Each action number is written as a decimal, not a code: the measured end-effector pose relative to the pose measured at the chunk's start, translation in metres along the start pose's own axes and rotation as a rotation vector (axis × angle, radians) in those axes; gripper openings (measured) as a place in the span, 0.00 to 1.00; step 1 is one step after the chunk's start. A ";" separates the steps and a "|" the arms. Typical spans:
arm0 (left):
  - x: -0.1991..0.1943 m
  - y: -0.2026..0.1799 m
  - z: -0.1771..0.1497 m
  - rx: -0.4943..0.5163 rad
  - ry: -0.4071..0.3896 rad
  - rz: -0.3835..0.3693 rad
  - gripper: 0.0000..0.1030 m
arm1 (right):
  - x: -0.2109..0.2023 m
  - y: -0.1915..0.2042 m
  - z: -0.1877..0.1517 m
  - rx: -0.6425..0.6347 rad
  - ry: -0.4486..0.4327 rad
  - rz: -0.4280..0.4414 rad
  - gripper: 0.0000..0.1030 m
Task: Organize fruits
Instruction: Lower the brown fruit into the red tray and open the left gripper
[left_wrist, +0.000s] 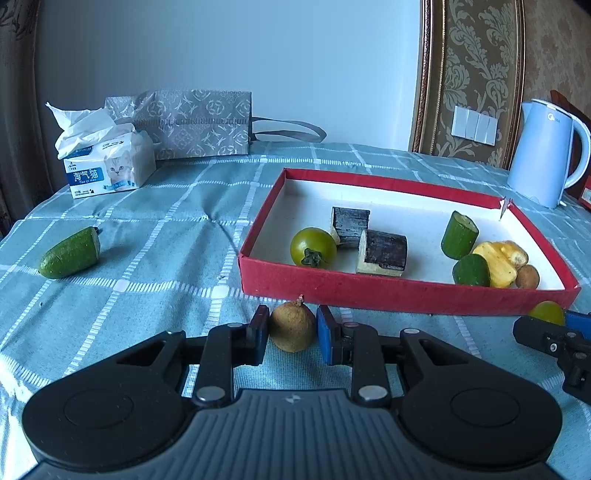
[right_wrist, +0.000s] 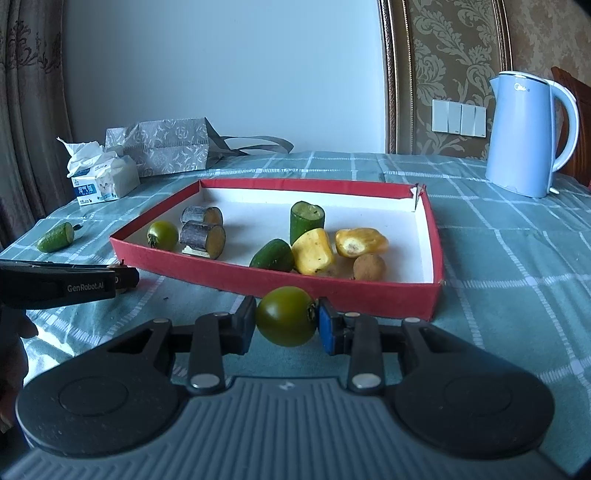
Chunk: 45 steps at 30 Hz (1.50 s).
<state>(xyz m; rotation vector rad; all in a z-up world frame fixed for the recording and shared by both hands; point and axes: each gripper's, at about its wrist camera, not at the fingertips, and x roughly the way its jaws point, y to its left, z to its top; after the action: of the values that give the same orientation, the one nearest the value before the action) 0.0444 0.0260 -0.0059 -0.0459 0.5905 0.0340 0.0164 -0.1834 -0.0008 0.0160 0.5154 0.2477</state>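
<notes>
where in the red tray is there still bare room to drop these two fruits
Free: the back strip of the red tray along its far wall, the middle gap between the dark sugarcane pieces and the upright cucumber piece, and the right side past the yellow piece. Crowded: the front right, where cucumber, yellow pieces and the brown longan bunch together.

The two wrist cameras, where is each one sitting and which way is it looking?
Left wrist: rides the left gripper, looking forward and slightly down past its brown fruit at the red box; the right gripper's tip enters at right.
Right wrist: rides the right gripper, which is shut on a green tomato, facing the same box; the left gripper pokes in at left.
Shared: box, kettle, tissue pack, loose cucumber piece.
</notes>
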 end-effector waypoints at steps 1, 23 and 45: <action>-0.001 0.000 0.001 -0.004 -0.001 -0.008 0.26 | 0.000 0.000 0.000 0.000 -0.003 0.000 0.32; 0.027 -0.066 0.052 0.087 -0.063 -0.082 0.26 | 0.005 -0.001 -0.001 0.012 0.023 0.013 0.32; 0.089 -0.093 0.079 0.128 -0.101 0.023 0.38 | 0.011 -0.001 0.000 0.016 0.053 0.035 0.32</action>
<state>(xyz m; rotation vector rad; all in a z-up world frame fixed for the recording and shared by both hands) 0.1665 -0.0614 0.0135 0.0861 0.4915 0.0207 0.0255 -0.1814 -0.0060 0.0343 0.5698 0.2791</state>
